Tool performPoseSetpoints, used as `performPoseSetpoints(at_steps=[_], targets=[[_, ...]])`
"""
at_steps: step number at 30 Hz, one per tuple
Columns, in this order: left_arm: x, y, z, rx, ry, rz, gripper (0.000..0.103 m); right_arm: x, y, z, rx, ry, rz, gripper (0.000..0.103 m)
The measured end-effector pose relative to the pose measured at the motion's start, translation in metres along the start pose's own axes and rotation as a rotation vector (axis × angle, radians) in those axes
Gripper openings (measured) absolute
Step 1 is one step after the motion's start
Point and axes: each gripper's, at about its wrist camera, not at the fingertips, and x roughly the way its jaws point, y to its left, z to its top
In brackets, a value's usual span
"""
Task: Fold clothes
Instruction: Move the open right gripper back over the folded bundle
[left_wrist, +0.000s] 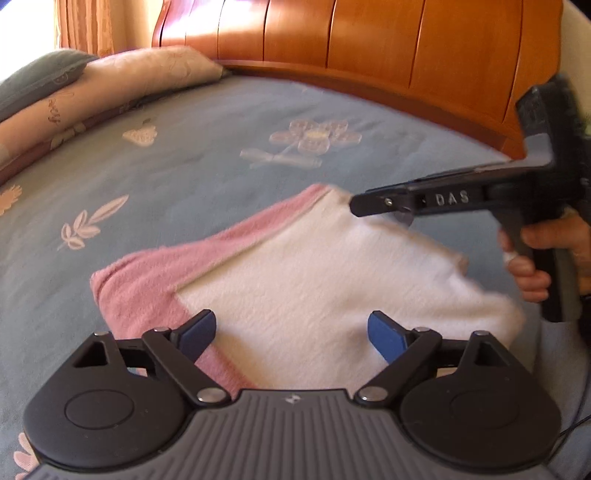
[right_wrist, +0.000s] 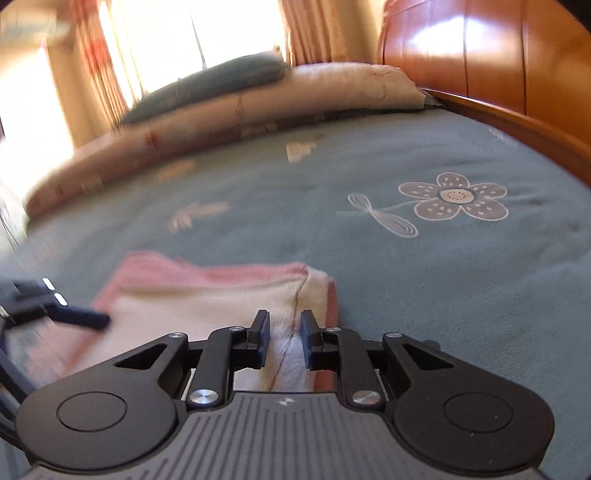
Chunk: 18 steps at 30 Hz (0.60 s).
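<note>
Folded pink-and-white cloth (left_wrist: 295, 295) on bed (left_wrist: 184, 177), left gripper (left_wrist: 291, 332) spread wide (empty), right gripper (right_wrist: 284, 332) slightly parted

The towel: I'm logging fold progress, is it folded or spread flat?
Folded. The towel lies doubled on the bed, its pink underlayer showing beyond the white top.

Left gripper (left_wrist: 291, 332) wide open above folded white-and-pink cloth (left_wrist: 314, 280) on blue bed (left_wrist: 184, 166); right gripper (left_wrist: 354, 205) at cloth's far corner, gripped by hand (left_wrist: 535, 258).
</note>
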Motion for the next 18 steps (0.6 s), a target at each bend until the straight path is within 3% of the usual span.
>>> performPoseSetpoints(at_steps=[2, 7, 9, 11, 18], targets=[[-0.012, 0.003, 0.0, -0.009, -0.047, -0.018, 0.089, -0.004, -0.011, 0.007, 0.048, -0.038, 0.005, 0.053], [-0.02, 0.019, -0.001, -0.04, -0.075, 0.036, 0.089, 0.024, -0.036, 0.013, 0.162, 0.024, 0.097, 0.055], [-0.018, 0.027, -0.002, -0.063, -0.067, 0.046, 0.089, 0.037, -0.039, 0.011, 0.183, 0.043, 0.13, 0.045], [-0.013, 0.033, -0.005, -0.09, -0.05, 0.066, 0.089, 0.045, -0.04, 0.007, 0.201, 0.053, 0.163, 0.022], [-0.002, 0.037, 0.003, -0.108, -0.071, 0.045, 0.089, 0.022, -0.038, 0.004, 0.168, -0.001, 0.123, 0.017]])
